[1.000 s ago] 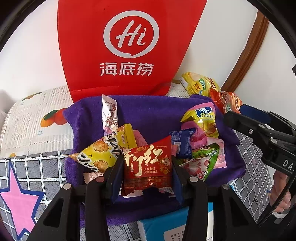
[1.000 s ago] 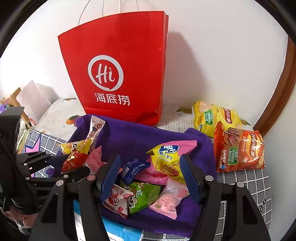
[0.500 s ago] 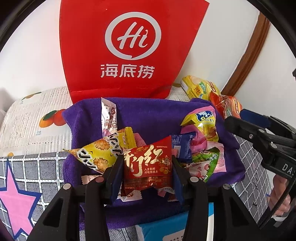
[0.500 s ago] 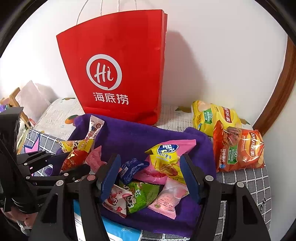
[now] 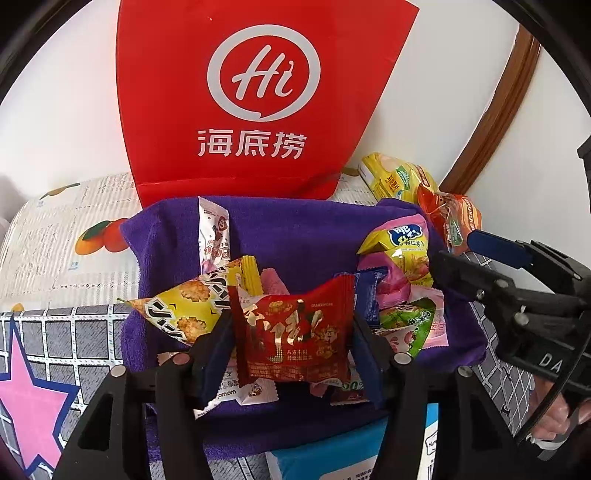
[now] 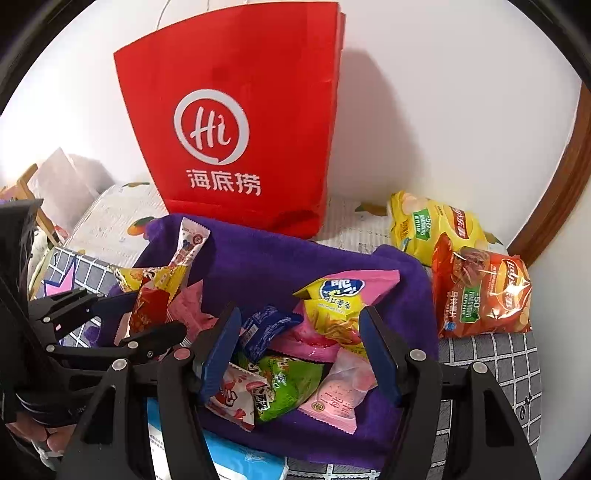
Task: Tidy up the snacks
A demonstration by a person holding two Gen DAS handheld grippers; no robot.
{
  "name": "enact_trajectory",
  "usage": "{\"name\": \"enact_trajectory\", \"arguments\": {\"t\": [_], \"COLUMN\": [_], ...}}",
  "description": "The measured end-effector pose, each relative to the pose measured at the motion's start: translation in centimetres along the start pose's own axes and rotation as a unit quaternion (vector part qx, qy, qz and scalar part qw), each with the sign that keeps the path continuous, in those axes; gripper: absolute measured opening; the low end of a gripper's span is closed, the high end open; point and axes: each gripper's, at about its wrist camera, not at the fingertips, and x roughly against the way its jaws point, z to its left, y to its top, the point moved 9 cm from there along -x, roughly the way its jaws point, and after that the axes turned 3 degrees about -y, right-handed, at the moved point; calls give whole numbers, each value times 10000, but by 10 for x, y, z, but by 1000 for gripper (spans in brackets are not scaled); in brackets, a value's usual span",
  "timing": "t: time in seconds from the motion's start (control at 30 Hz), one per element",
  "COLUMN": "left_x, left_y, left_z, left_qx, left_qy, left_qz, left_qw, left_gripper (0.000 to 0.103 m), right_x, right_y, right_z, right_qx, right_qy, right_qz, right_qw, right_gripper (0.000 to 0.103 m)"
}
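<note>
A home corner — patterned tablecloth (image 5: pixel 74 332), purple towel (image 5: pixel 303 236), restaurant takeaway bag (image 6: pixel 236 110), wooden door frame (image 5: pixel 495 107).

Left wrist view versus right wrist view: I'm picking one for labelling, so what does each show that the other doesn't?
Only the left view shows the red packet face-on between the left tongs, whose jaws are opening. Only the right view shows the bag's handles and a wooden frame. Both show the red bag, purple towel and two chip bags.
</note>
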Motion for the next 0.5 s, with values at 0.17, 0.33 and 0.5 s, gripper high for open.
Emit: {"name": "enact_trajectory", "arguments": {"t": [0.17, 0.33, 0.5], "left_x": [6, 12, 19], "left_y": [4, 8, 11], "left_z": [0, -2, -2], "left_qx": [-31, 13, 10], "left_qy": [46, -61, -115], "left_qz": [-119, -237, -354], "left_qw": [9999, 9997, 9993], "left_gripper": [65, 66, 67], "right_x": [0, 1, 2], "right_y": [-1, 0, 1], "right_z": [0, -6, -9], "right_qx": [8, -55, -95], "right_qy": [-15, -41, -40], "right_qz": [0, -7, -19], "right_qw": [10000, 10000, 9999], "right_gripper": [66, 66, 66]}}
